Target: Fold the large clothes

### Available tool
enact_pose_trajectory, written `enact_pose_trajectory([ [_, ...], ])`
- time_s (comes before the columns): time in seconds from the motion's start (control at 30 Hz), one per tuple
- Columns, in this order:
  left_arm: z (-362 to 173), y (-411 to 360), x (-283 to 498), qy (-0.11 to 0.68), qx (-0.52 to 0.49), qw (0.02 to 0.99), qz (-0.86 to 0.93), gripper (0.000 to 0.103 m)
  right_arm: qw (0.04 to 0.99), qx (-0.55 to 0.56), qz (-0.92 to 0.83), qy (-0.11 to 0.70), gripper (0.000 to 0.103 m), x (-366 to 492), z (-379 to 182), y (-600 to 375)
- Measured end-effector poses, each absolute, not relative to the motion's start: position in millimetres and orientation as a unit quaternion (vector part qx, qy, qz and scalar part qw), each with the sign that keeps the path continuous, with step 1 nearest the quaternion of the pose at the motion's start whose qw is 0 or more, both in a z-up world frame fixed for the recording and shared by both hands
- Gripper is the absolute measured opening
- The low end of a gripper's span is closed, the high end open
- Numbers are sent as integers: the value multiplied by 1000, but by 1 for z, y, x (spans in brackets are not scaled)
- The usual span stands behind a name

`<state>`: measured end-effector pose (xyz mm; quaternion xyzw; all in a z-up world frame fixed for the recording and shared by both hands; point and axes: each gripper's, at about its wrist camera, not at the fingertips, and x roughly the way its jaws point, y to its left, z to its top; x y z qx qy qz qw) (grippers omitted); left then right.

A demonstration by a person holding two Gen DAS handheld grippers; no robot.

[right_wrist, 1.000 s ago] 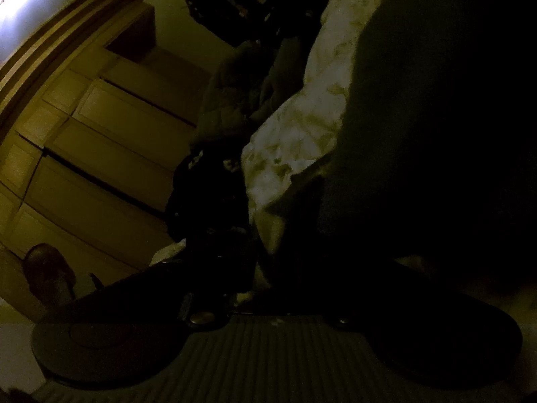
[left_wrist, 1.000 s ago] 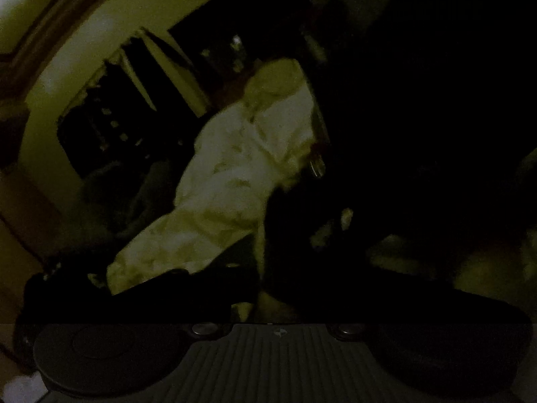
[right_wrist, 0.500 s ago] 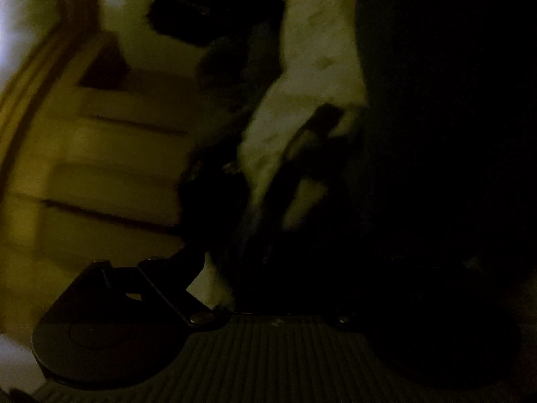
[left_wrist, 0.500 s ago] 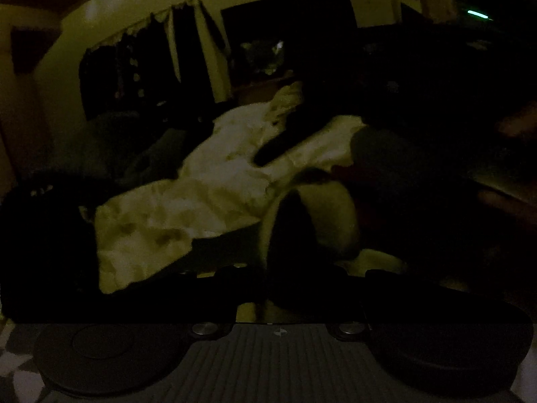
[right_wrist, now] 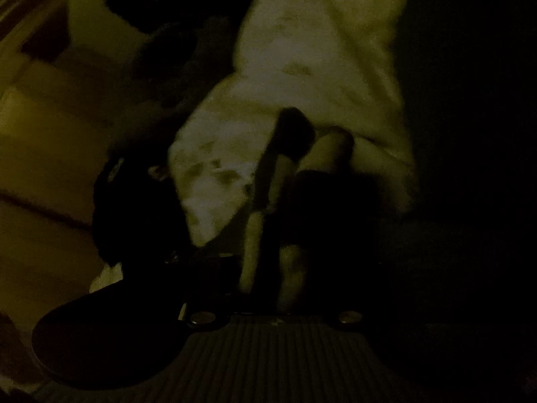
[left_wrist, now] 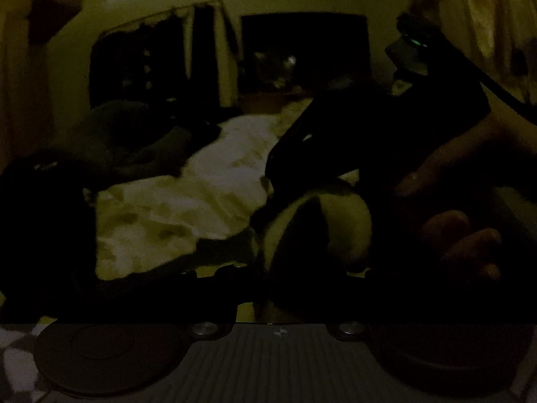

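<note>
Dark fabric with pale bands, seemingly a large striped garment (left_wrist: 322, 228), bunches just ahead of the left gripper (left_wrist: 268, 288), at about twelve o'clock from its body; the room is so dim that I cannot tell whether that gripper's jaws are spread or pinched on cloth. A pale patterned bedsheet (left_wrist: 188, 215) stretches away toward ten o'clock beneath it. From the right wrist view the right gripper (right_wrist: 268, 268) faces the same dark-and-pale folds (right_wrist: 288, 154), and its jaw state is likewise lost in shadow. Judging by the rumpled, uneven heap, the folding appears to be at an early or middle stage: no neat flat stack is visible, so smoothing and the final folds likely remain.
</note>
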<state>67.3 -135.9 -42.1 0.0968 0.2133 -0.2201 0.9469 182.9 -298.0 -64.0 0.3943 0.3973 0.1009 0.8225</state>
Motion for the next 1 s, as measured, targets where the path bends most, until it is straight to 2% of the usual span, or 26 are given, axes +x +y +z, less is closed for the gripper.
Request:
enact_pose_trajectory([
  [0.1, -14, -98, 67, 203, 24, 959, -199, 77, 838, 361, 148, 381, 28, 193, -29, -270],
  [0.27, 16, -7, 62, 186, -109, 967, -133, 78, 860, 283, 229, 358, 28, 205, 26, -178],
  [0.37, 5, 47, 56, 201, -169, 962, -73, 78, 857, 237, 259, 376, 28, 216, 29, -110],
  [0.47, -24, 79, 51, 232, -201, 951, -25, 78, 850, 188, 261, 418, 28, 222, 1, -45],
  [0.5, -38, 90, 48, 244, -215, 946, -6, 83, 847, 169, 261, 430, 28, 223, -11, -27],
  [0.53, -47, 98, 46, 250, -228, 941, 7, 96, 846, 152, 263, 439, 30, 224, -24, -13],
  [0.6, -67, 117, 41, 253, -270, 929, 24, 100, 839, 148, 263, 453, 46, 221, -48, 10],
  [0.63, -72, 123, 41, 252, -285, 924, 21, 100, 836, 156, 263, 455, 49, 217, -58, 12],
  [0.7, -78, 127, 43, 250, -299, 921, 16, 100, 833, 185, 281, 439, 67, 210, -70, 11],
  [0.8, -78, 125, 45, 244, -302, 922, 10, 103, 827, 203, 310, 422, 82, 207, -73, 3],
  [0.87, -79, 131, 44, 240, -312, 919, 4, 103, 818, 226, 324, 419, 86, 207, -69, -5],
  [1.0, -65, 150, 28, 221, -353, 909, 16, 103, 797, 309, 329, 401, 87, 205, -58, -34],
])
